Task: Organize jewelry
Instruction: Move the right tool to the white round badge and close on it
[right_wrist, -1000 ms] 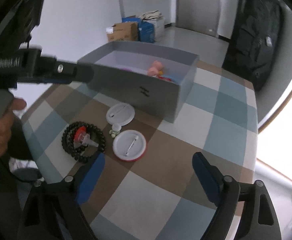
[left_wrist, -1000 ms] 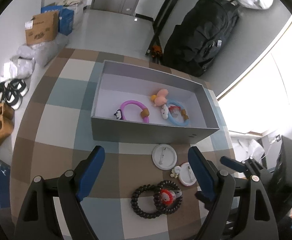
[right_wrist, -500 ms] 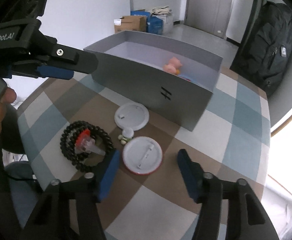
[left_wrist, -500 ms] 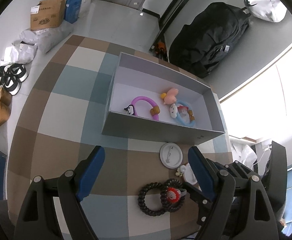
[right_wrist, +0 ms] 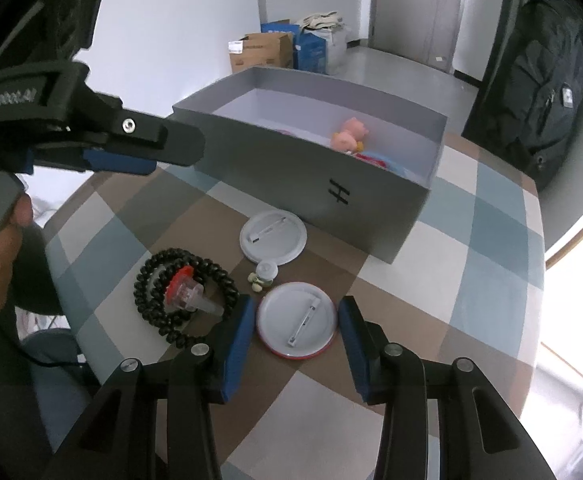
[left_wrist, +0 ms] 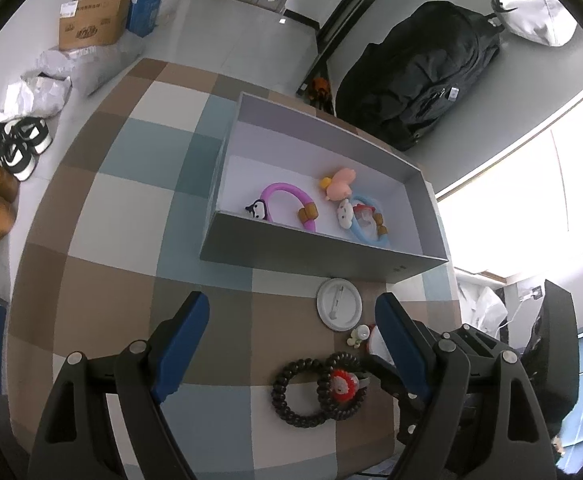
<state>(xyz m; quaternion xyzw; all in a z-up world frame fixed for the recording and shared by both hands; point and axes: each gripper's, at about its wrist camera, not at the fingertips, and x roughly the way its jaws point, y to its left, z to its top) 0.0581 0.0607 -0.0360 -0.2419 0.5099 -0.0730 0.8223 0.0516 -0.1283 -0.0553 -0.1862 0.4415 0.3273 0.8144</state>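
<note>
A grey box [left_wrist: 315,254] [right_wrist: 291,168] on the checked table holds a purple ring [left_wrist: 287,204], a pink pig [left_wrist: 341,184] [right_wrist: 349,134] and a blue ring [left_wrist: 365,222]. In front of it lie a white badge [left_wrist: 339,305] [right_wrist: 273,236], a red-rimmed badge [right_wrist: 296,320], a small flower stud [left_wrist: 358,335] [right_wrist: 262,274] and two black bead bracelets [left_wrist: 315,388] [right_wrist: 183,300] with a red charm. My right gripper [right_wrist: 297,320] is open, its fingers on either side of the red-rimmed badge. My left gripper [left_wrist: 291,328] is open and empty above the table.
The table edge curves close on the near and right sides. A black backpack [left_wrist: 419,76] leans on the wall behind the box. Cardboard boxes [left_wrist: 91,20] and shoes [left_wrist: 19,148] lie on the floor at the left.
My right gripper has moved forward and narrowed its fingers around the red-rimmed badge. My left gripper has drifted left and back, away from the items.
</note>
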